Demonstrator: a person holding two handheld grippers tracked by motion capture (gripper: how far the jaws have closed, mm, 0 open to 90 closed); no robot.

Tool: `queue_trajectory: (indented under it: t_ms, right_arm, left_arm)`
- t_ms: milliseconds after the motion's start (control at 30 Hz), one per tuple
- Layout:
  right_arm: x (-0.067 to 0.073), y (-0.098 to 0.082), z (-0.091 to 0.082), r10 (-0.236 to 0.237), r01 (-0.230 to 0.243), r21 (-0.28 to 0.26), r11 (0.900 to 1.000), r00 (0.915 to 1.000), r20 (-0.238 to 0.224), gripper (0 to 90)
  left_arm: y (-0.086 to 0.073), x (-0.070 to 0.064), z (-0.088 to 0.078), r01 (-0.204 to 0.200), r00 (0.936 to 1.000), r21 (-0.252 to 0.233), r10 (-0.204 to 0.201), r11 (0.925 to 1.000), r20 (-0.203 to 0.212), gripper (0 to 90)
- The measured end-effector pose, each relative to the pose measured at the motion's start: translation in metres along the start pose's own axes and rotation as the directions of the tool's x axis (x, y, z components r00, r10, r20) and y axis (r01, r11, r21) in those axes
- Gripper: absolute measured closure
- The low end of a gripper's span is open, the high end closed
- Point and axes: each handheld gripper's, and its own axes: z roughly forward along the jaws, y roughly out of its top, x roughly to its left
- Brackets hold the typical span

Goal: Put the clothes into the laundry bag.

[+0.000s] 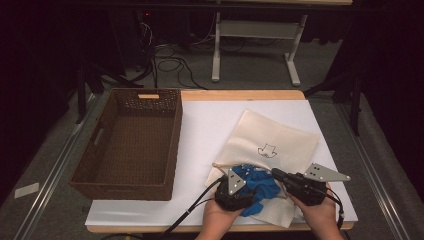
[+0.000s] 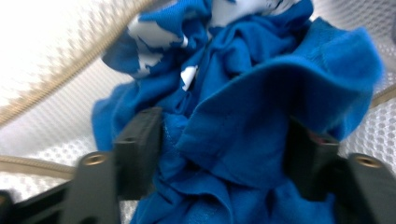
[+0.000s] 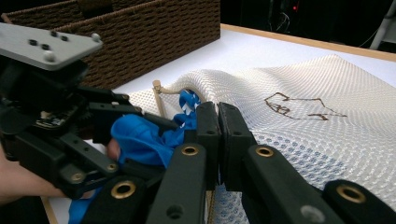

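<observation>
A cream mesh bag (image 1: 270,135) with a small dark emblem lies on the white sheet, its zip edge (image 2: 56,79) open toward me. A crumpled blue garment (image 1: 262,185) with white patches sits in that opening. My left gripper (image 1: 249,188) stands open, its jaws on either side of a bulging fold of the blue garment (image 2: 243,126). My right gripper (image 1: 276,173) is shut, pinching the lifted edge of the mesh bag (image 3: 299,116) just right of the garment (image 3: 140,135).
A brown wicker basket (image 1: 177,135) stands on the left half of the table, close to the bag. The white sheet (image 1: 210,120) covers the tabletop. Table legs and cables lie on the floor beyond the far edge.
</observation>
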Motion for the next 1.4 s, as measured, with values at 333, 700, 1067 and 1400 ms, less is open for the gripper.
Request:
queue_trajectory:
  t_ms: [333,700,1067,1400]
  right_arm:
    - [0.001,0.000,0.002,-0.003,0.003,0.002,1.000,1.0000,-0.004,89.3]
    - [0.000,0.000,0.000,0.000,0.000,-0.006,1.000,1.0000,-0.007,89.3]
    - [-0.001,0.000,0.000,0.004,-0.004,-0.003,1.000,1.0000,-0.007,89.3]
    - [0.000,-0.001,0.000,0.001,-0.001,-0.002,1.000,1.0000,-0.005,89.3]
  left_arm:
    - [0.010,-0.002,0.005,0.004,0.9995,0.068,-0.006,0.9977,0.030,76.4]
    - [0.023,0.001,0.019,0.039,0.9991,0.004,-0.039,0.9992,-0.016,78.1]
    - [0.022,-0.001,0.022,0.016,0.9995,-0.039,-0.017,0.9991,-0.025,60.9]
    - [0.012,-0.011,-0.011,-0.050,0.9986,-0.086,0.049,0.9951,-0.020,39.3]
